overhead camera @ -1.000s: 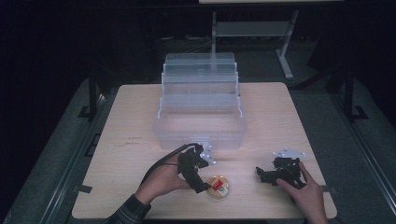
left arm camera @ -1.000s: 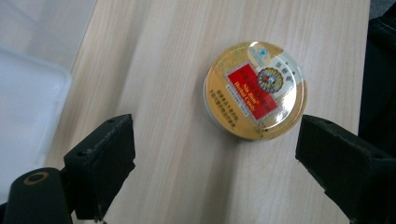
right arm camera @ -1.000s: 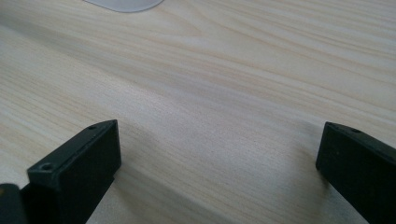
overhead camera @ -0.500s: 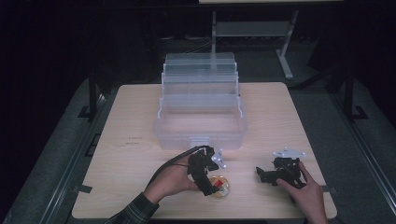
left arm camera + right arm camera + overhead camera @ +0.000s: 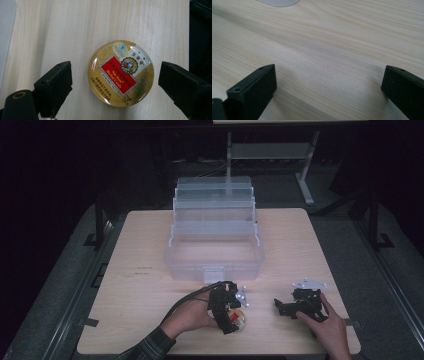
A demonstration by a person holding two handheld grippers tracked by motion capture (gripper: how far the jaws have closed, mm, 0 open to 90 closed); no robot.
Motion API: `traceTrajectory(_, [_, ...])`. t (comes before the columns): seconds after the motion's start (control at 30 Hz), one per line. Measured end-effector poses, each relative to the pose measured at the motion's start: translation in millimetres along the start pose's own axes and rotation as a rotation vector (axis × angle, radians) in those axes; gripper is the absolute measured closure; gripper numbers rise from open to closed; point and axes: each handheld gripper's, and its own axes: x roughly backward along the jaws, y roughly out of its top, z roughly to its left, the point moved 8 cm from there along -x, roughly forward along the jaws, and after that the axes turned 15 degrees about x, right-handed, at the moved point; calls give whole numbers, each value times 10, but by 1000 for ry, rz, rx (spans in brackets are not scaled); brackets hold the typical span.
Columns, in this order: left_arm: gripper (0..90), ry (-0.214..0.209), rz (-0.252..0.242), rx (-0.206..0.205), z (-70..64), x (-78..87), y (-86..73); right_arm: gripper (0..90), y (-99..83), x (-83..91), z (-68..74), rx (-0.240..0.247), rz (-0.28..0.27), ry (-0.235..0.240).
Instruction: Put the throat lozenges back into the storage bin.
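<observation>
Gold and red, the round candy tin (image 5: pixel 121 73) lies flat on the wooden table (image 5: pixel 150 250), near its front edge and well short of the clear tiered organizer box (image 5: pixel 215 237), and our left gripper (image 5: pixel 115 86) hangs right over it with both jaws spread wide, one on each side and neither touching it. We judge the pickup as barely begun: the approach is lined up, but closing on the tin, lifting it and carrying it wherever it belongs are all left. Our right gripper (image 5: pixel 329 86) rests low over bare wood, jaws apart and holding nothing.
</observation>
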Motion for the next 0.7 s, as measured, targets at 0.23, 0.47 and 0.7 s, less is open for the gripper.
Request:
traceTrajectory(0.23, [112,-7,21,-12,-35,-96,-19,0,0,0,0,-1,0,0])
traceTrajectory(0.47, [112,-1,39,-23,-65,-187,-29,0,0,0,0,0,0,0])
traceTrajectory(0.7, [115,1,67,-26,-68,-248,-50,0,0,0,0,0,0,0])
